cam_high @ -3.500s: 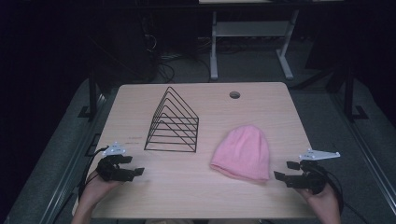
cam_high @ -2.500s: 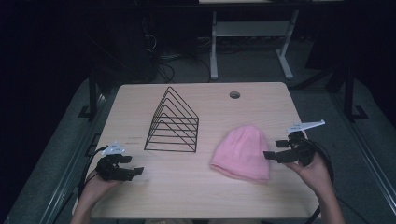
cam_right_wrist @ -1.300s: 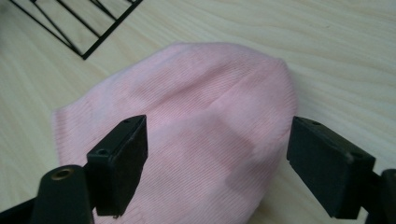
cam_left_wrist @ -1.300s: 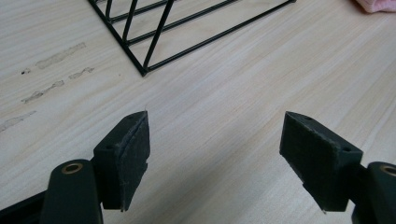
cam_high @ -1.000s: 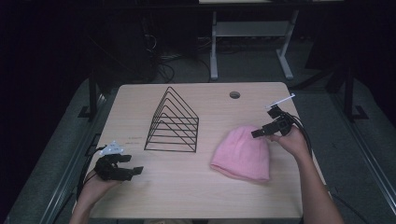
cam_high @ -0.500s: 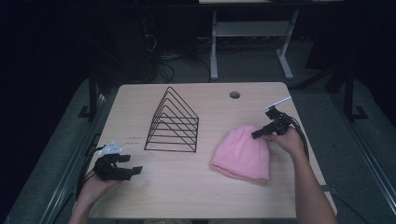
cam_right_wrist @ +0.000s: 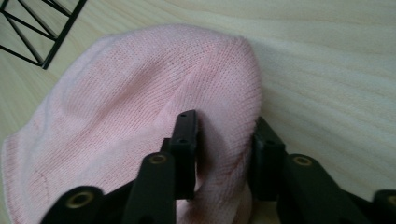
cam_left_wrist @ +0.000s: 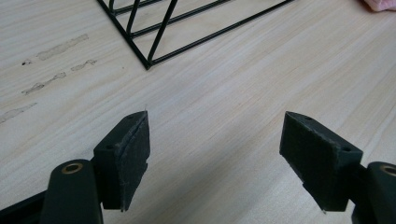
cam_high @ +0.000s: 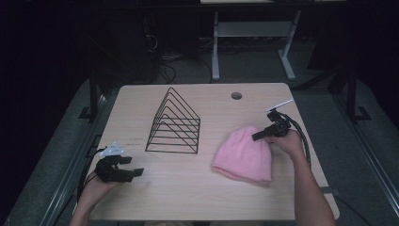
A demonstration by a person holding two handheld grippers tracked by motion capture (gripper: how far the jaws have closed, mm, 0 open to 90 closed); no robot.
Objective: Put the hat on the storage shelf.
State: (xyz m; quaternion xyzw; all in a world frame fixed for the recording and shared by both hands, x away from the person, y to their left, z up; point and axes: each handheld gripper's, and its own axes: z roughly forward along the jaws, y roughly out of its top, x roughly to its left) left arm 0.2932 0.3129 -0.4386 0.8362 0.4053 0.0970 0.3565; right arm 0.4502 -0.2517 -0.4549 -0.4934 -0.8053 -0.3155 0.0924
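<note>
A: Status check. Where do we stand with the pink beanie (cam_high: 244, 153)?

B: It lies flat on the table (cam_high: 188, 197), near the right edge, just right of the black wire rack (cam_high: 175, 122). Our right gripper (cam_right_wrist: 219, 140) has just been closing, and its jaws now pinch a fold of knit at the crown. The grasp is made; lifting and placing are left.

A: And the left gripper (cam_left_wrist: 215, 154)?

B: It is wide open with nothing between its jaws, parked at the near left corner.

A: Change against the earliest frame?

B: The right gripper came from the near right edge to the beanie's far end. The beanie has not shifted.

Pink knit beanie (cam_high: 244, 153) — black wire rack (cam_high: 175, 123) (pale wood table (cam_high: 188, 193)).
</note>
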